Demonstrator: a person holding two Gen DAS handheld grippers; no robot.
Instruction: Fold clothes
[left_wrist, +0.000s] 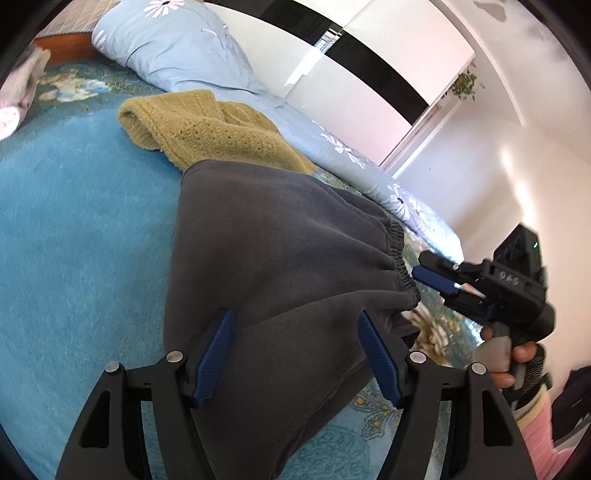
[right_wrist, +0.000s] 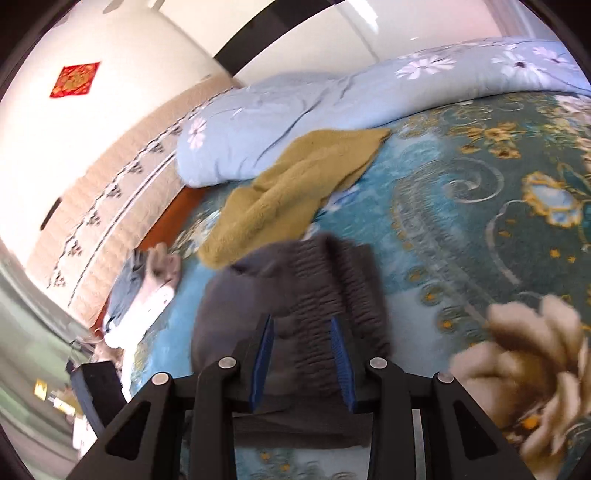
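Bed cover, blue plush blanket with gold floral border (left_wrist: 74, 229): work surface for all items below; no containers in view, nothing boxed or binned.

Quilt, pale blue cotton with white daisy print (left_wrist: 177, 48): bunched along the far edge of the blanket, not part of the fold in hand.

Trousers, dark grey fleece with gathered elastic waistband (left_wrist: 266, 258): lying on the blanket, near end overlapping item 4; waistband end toward the right side. Judged step: a fold of this garment under way, waistband end being handled.

Sweater, mustard-yellow knit (left_wrist: 207, 125): crumpled beside the quilt, unfolded, judged next in line.

Left gripper (left_wrist: 295, 354): jaws spread wide over the grey fabric, blue pads clear of it, pinching nothing.

Right gripper (right_wrist: 303, 358): jaws partly closed, straddling the waistband; view blurred, so whether the pads press the elastic I cannot tell.

Next move calls for: a firm pinch on both sides, then carrying 1 end over the other, edges aligned.
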